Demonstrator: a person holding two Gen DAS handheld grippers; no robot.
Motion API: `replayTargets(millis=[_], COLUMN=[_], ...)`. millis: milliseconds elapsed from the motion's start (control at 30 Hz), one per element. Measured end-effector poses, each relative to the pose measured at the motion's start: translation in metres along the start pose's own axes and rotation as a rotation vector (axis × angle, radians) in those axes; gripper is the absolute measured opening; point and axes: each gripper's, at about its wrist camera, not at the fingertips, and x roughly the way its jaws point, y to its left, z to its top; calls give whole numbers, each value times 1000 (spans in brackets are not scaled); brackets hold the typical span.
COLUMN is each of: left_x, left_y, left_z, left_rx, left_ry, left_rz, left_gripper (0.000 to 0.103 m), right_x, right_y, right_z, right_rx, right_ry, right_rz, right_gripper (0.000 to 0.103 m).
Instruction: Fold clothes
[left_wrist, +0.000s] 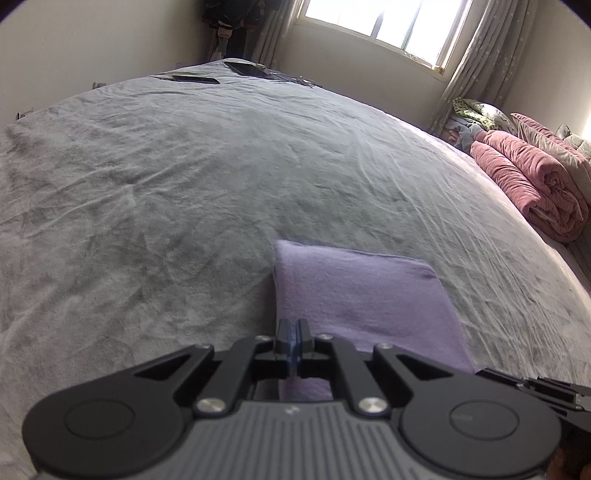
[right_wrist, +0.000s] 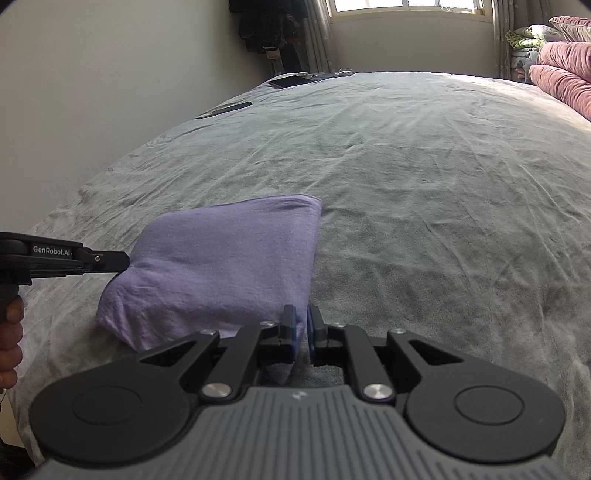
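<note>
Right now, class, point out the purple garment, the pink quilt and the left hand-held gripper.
purple garment (right_wrist: 225, 266), right wrist view, middle of its top face
pink quilt (left_wrist: 524, 177), left wrist view, rolled side
left hand-held gripper (left_wrist: 294, 328), left wrist view, between fingertips

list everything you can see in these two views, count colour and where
folded garment: 1, lilac, near edge of the bed, a gripper at each near corner
bed sheet: 1, grey, wrinkled, covers the whole bed
flat dark devices: 2, black, far end of the bed by the wall
cables: a few, pale, far edge of the bed beside the devices
rolled quilts: pink, stacked at the bed's right side
patterned bedding: green and white, behind the quilts
window: 1, bright, far wall
curtains: pale, at the window's sides
hanging clothes: dark, far corner
left gripper: 1, black, shut on the garment's left corner
right gripper: 1, black, narrow gap, cloth edge between the fingers
hand: 1, holds the left gripper's handle
</note>
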Motion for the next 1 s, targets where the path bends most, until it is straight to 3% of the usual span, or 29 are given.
replayTargets(millis=[467, 1000], left_x=[2, 1], left_y=[1, 3], left_z=[-1, -8], left_rx=[1, -16], left_ry=[11, 7], left_rz=[-3, -2], left_gripper=[2, 3], right_x=[-8, -19], right_y=[-2, 43], right_z=[-6, -36], right_rx=[1, -277], right_ry=[-20, -93], right_rz=[1, -92], right_gripper=[12, 12])
